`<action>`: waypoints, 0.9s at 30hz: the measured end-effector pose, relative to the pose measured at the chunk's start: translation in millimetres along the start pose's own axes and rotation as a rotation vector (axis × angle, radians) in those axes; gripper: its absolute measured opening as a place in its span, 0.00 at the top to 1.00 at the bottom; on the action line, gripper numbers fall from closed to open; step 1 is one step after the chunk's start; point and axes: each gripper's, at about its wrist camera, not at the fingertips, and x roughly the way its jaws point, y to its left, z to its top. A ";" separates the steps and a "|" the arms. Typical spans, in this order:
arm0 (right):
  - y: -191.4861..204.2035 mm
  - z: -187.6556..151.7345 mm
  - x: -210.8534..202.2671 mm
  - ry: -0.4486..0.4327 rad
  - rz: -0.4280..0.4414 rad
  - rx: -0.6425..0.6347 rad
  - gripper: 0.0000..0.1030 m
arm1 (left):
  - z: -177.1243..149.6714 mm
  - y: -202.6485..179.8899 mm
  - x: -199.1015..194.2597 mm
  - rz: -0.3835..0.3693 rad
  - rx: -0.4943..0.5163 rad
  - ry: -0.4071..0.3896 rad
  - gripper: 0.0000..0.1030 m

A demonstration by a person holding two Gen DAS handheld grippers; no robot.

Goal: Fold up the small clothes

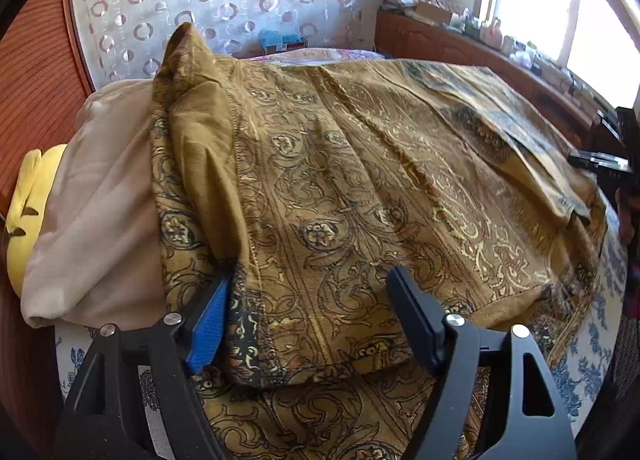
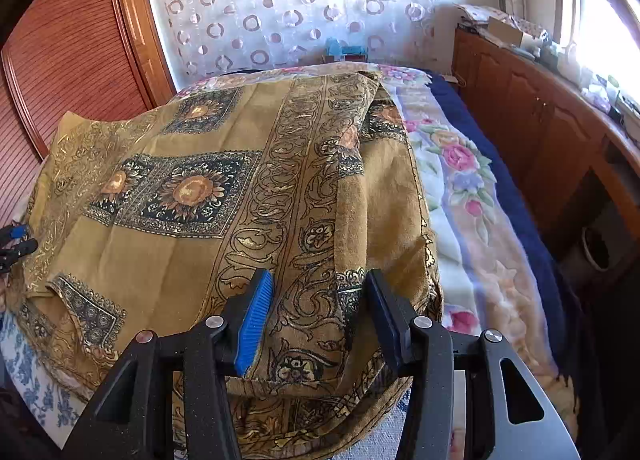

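A mustard-gold patterned cloth (image 1: 360,187) with dark scroll and sunflower prints lies folded over itself on the bed; it also fills the right wrist view (image 2: 224,195). My left gripper (image 1: 310,288) is open, its blue-padded fingers (image 1: 208,324) straddling the near folded edge at the cloth's left side. My right gripper (image 2: 318,288) is open, its fingers (image 2: 256,320) straddling the near folded edge at the cloth's right side. Neither holds the cloth. The right gripper shows at the right edge of the left wrist view (image 1: 600,161), and the left gripper at the left edge of the right wrist view (image 2: 16,244).
A beige pillow (image 1: 92,219) and a yellow cushion (image 1: 28,211) lie left of the cloth. A floral blanket (image 2: 460,179) over navy bedding (image 2: 532,227) lies to its right. A wooden cabinet (image 2: 540,131) runs under the window. A wooden wardrobe (image 2: 68,59) stands at left.
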 end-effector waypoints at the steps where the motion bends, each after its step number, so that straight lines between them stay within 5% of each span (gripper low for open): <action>1: 0.9 0.4 0.4 -0.001 -0.003 -0.003 0.51 | 0.0 -2.3 0.7 0.011 0.012 0.003 0.22; 27: 10.8 -11.0 3.6 -0.008 -0.037 -0.055 0.46 | -8.3 0.4 -7.8 0.016 -0.020 0.017 0.21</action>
